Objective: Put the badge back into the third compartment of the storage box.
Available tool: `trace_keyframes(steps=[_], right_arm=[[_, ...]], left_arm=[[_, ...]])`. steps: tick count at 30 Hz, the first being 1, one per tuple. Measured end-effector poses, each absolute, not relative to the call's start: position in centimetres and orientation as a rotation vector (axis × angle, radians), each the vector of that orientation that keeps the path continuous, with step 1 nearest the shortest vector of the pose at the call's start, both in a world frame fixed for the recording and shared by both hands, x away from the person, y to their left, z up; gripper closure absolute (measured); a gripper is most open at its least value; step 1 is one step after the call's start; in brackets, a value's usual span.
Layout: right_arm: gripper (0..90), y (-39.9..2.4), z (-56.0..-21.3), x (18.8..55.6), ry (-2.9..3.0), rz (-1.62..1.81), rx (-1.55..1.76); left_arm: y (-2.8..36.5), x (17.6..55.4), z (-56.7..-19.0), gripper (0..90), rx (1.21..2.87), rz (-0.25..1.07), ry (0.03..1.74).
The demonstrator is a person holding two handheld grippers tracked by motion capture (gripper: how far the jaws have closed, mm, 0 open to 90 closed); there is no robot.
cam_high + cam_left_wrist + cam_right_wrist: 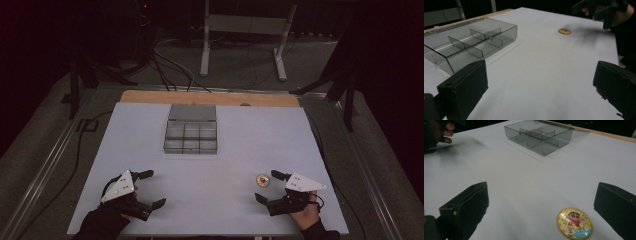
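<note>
Seen from above, a white table [210, 165] carries a clear plastic organizer box [191, 136] near its far middle, its lid laid open behind it and its small compartments bare. At the near left corner, the left gripper [150, 189] rests over the tabletop in a dark-sleeved hand, jaws spread wide with nothing between them. At the near right, the right gripper [267, 186] is likewise spread wide and holds nothing; a small round badge [262, 180] lies flat on the table just beside its farther jaw, touching neither jaw.

The high view leaves the badge a bright speck. The right gripper view shows its face: a cartoon child in a red shirt on a glittery yellow ground, badge [574, 222] lying between the two black jaws, nearer the right one. The left gripper view shows the box [470, 41] dividers up close and the badge [564, 31] well off across the table, with the other hand [614, 12] blurred and partly cut off at the upper right corner.
</note>
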State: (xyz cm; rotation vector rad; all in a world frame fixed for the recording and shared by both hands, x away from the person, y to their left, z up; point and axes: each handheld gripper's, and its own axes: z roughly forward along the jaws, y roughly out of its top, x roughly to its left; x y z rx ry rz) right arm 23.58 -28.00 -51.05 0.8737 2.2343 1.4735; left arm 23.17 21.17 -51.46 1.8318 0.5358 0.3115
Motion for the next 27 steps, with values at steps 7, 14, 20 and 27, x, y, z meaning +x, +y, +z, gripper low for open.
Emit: trace_keyframes(steps=[7,14,20,27], right_arm=[[0.0,-27.9,-51.1,23.5,2.253,1.449,0.880],[0.0,-27.5,-51.2,23.6,2.317,1.459,0.873],[0.0,-27.0,-51.0,23.5,2.371,1.505,0.863],[0.0,-26.5,-50.3,23.4,2.388,1.565,0.821]], left_arm=[[21.3,23.1,-51.4,0.1,1.832,0.320,0.540],[21.1,23.1,-51.3,0.1,1.845,0.312,0.530],[21.2,23.2,-51.4,0.1,1.833,0.302,0.541],[21.1,23.2,-51.4,0.1,1.837,0.302,0.540]])
